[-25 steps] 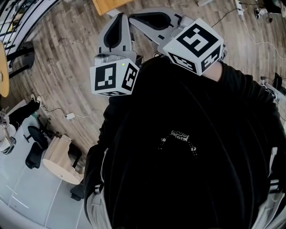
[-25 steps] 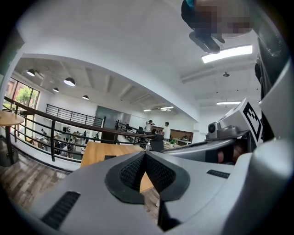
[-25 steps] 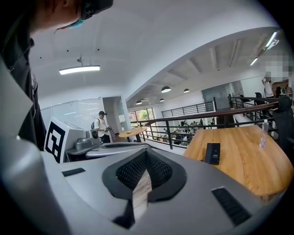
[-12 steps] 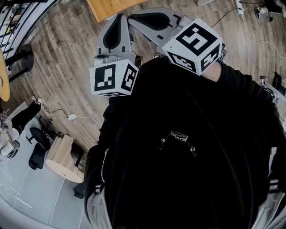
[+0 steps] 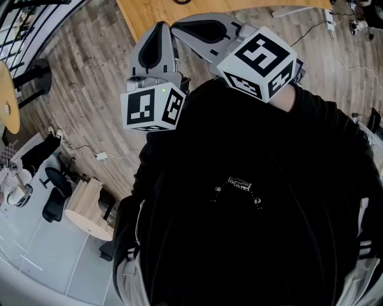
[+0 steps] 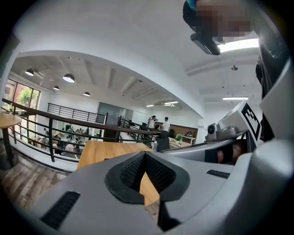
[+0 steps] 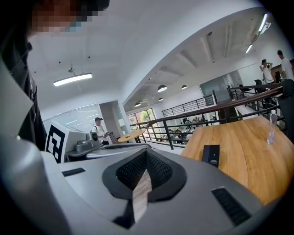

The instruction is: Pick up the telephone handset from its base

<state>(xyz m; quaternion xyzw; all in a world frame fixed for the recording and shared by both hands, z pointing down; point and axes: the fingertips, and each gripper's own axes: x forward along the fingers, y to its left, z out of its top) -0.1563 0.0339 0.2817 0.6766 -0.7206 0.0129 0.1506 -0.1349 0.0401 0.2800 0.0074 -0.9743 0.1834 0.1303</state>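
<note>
No telephone or handset can be made out for certain. A dark flat rectangular thing lies on the wooden table; what it is I cannot tell. In the head view both grippers are held out in front of the person's black top, above the wood floor, short of the table's edge. My left gripper is shut with nothing between its ribbed pads. My right gripper sits beside it, its pads meeting at the tip, also empty.
A clear bottle stands on the wooden table. A black railing runs at the upper left, with a small round table near it. Lower left are a pale wooden stool, a white desk and a floor cable. People stand far off.
The wooden table's edge has come further into the top of the head view and the floor has slid down. Both grippers keep their pose and stay shut.
</note>
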